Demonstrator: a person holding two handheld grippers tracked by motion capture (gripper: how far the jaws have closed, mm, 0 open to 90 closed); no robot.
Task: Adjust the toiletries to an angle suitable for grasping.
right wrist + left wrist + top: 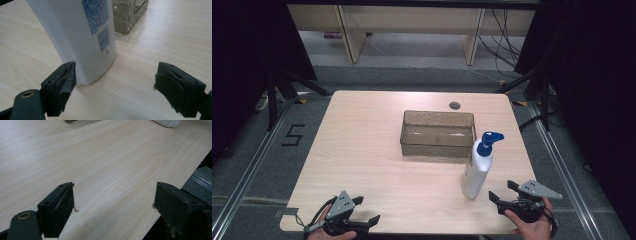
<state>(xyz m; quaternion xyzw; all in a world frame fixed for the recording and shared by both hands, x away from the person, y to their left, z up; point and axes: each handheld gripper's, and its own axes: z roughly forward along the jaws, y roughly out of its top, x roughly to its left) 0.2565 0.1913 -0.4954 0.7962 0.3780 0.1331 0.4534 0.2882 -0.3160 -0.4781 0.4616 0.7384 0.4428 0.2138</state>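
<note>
While both grippers sit at the near table edge | right gripper (502, 192): jaws wide apart, empty, just beside upright pump bottle (477, 167) | bottle near clear bin (438, 134) | left gripper (364, 210): spread wide, empty

Looked like a lab recording bay: black curtains (242, 60) on both sides, tripod legs (279, 87), floor rails (247, 170), taped "5" marker (292, 135), loose cables (504, 37), lone pale wood tabletop (362, 150) on grey carpet.
</note>
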